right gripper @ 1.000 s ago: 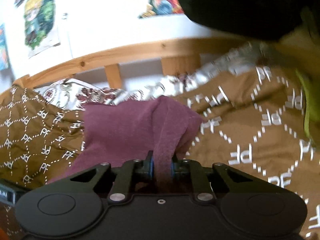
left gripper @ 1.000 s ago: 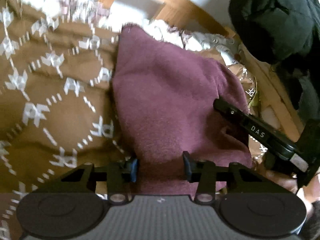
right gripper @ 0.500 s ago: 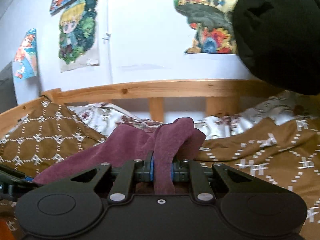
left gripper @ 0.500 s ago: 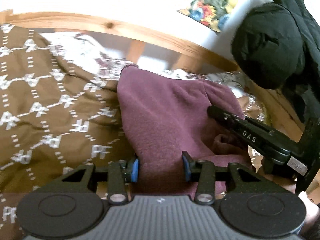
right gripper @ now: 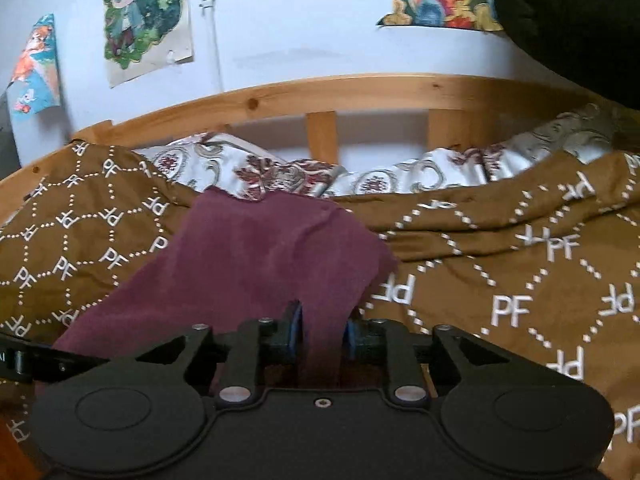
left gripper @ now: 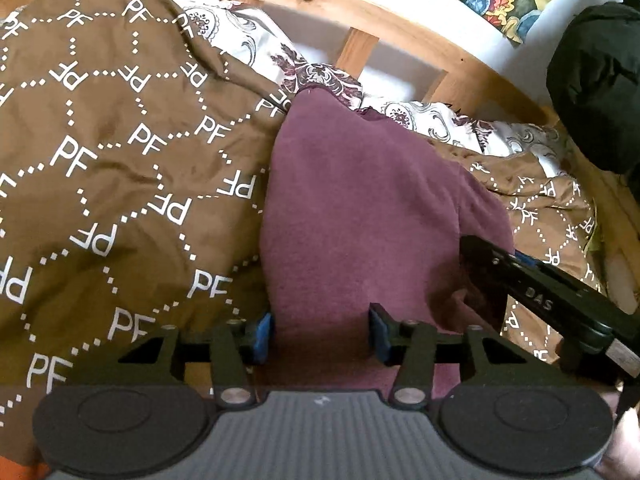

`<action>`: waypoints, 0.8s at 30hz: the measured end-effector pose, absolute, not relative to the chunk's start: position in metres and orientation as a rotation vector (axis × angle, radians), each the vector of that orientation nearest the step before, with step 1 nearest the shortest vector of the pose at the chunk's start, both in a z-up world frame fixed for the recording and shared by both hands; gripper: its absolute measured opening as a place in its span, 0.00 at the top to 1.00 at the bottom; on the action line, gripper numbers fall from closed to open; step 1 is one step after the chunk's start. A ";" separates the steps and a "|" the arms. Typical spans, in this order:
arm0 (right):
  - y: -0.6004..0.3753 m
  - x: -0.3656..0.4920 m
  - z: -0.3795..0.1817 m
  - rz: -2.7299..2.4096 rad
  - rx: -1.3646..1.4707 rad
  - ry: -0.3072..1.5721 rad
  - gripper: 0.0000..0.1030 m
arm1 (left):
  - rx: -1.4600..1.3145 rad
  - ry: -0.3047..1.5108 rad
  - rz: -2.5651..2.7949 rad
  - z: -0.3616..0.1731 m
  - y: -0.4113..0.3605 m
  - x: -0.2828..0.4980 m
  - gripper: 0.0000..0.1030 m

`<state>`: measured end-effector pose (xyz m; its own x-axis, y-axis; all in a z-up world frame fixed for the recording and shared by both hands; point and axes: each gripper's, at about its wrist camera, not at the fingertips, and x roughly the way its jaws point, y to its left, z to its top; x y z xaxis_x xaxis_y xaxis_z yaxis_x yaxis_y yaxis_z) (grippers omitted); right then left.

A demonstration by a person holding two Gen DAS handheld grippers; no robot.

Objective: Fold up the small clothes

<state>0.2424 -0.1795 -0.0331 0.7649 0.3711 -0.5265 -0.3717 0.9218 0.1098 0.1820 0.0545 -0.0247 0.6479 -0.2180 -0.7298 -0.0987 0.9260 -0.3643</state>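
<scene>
while my two grippers sit low over the bed, i see the purple cloth [left gripper: 360, 208] lying on the brown blanket [left gripper: 120, 168] with white "pf" letters on it. the cloth is soft and fuzzy. its far end reaches up to the white flowery sheet [left gripper: 248, 44], and its near end comes back to me.

my left gripper [left gripper: 320, 334] has just been opening its jaws. they stand fairly wide now, one blue pad [left gripper: 262, 332] on each side of the near end of the cloth. the cloth lies between them, but i cannot tell for sure if the pads press on it. it looks loose to me.

my right gripper [right gripper: 320, 330] has just been opening too. its jaws are still narrow, and a bunched strip of the purple cloth runs between the blue pads. a small gap shows on the left side of the strip, so the grip looks let go.

from the left camera i see the right gripper as a black bar at the right edge of the cloth, touching it.

far behind the bed is a wooden rail [right gripper: 360, 92]. on the white wall [right gripper: 280, 20] are cartoon posters [right gripper: 140, 16]. something big and black [left gripper: 592, 88] sits at the far right.
</scene>
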 end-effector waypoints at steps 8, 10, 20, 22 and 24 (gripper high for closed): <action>-0.198 0.213 -0.022 0.384 0.003 0.518 0.32 | -0.402 0.817 -0.007 -0.011 0.060 0.156 0.18; -0.202 0.202 -0.018 0.380 0.006 0.501 0.22 | -0.387 0.796 0.008 -0.005 0.059 0.145 0.15; -0.224 0.135 0.007 0.386 0.053 0.427 0.01 | -0.254 0.633 0.081 0.025 0.048 0.073 0.01; -0.226 0.120 0.010 0.398 0.046 0.427 0.01 | -0.232 0.602 0.094 0.028 0.048 0.057 0.01; -0.228 0.107 0.011 0.410 0.043 0.438 0.01 | -0.217 0.585 0.107 0.028 0.048 0.041 0.01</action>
<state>0.1069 -0.2281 0.0105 0.8255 0.3944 -0.4036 -0.3763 0.9177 0.1271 0.0406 0.0480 0.0277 0.8290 0.0387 -0.5579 -0.1613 0.9718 -0.1723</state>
